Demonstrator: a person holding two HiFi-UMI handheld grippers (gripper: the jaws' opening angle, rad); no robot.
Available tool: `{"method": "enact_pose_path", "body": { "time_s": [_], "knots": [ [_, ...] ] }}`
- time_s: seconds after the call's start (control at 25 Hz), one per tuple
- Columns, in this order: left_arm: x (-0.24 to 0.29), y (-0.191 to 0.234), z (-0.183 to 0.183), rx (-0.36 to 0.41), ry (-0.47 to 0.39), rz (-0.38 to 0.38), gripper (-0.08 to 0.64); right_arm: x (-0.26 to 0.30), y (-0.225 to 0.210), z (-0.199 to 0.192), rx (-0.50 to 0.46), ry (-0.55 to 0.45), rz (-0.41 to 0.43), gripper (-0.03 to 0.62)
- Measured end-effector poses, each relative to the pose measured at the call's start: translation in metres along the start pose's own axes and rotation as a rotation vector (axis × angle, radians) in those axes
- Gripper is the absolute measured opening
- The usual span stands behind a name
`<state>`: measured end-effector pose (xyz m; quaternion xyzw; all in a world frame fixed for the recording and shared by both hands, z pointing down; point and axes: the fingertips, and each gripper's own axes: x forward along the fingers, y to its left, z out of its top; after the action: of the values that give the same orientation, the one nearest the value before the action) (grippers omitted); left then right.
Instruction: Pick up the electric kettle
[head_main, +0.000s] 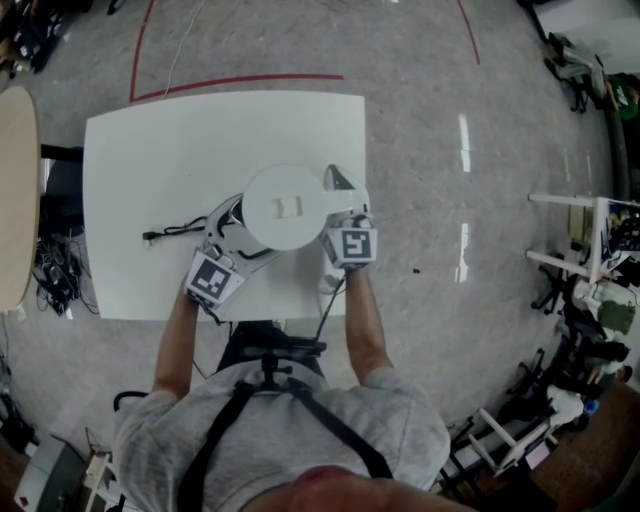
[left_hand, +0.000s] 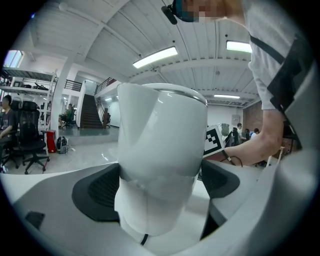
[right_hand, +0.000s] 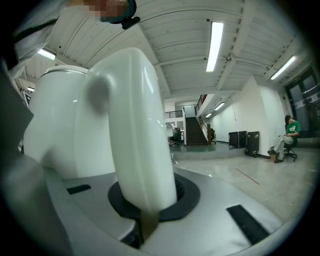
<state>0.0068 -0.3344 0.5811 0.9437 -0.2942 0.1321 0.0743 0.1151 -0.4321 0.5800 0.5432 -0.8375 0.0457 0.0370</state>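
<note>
Kettle (head_main: 287, 208) is sitting on white worktop (head_main: 140, 140), grey floor (head_main: 450, 150); you're reaching forward, clamping left tool (head_main: 235, 235) on body, right tool (head_main: 345, 218) on handle (right_hand: 140, 140).

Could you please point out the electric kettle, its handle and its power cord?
electric kettle (head_main: 287, 207), head view, centre of its lid.
handle (right_hand: 140, 140), right gripper view, middle of its length.
power cord (head_main: 175, 231), head view, stretch near the plug.

Bright ceiling strip lights (right_hand: 215, 46) glare on the floor (head_main: 463, 132); fisheye edges darken, the near kettle (left_hand: 160, 150) blurs.

White table (head_main: 130, 200) — red floor line (head_main: 300, 76)
</note>
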Motion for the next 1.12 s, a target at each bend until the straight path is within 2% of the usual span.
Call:
{"method": "enact_pose_path", "body": {
  "time_s": [0.32,0.56,0.72,1.12],
  "knots": [
    [-0.009,-0.006,0.001,-0.025,-0.001,0.017,0.509,-0.003,0.007,0.007,0.004,-0.007,0.032,0.008],
    [-0.026,-0.013,0.007,0.006,-0.019,0.036,0.508,-0.012,0.023,0.011,-0.008,0.013,0.065,0.008],
    [-0.038,-0.021,0.01,0.014,-0.027,0.048,0.508,-0.019,0.032,0.024,-0.005,-0.046,0.071,0.008],
    [-0.071,-0.048,0.02,0.03,-0.047,0.066,0.508,-0.05,0.057,0.043,-0.011,-0.068,0.095,0.008]
  ]
}}
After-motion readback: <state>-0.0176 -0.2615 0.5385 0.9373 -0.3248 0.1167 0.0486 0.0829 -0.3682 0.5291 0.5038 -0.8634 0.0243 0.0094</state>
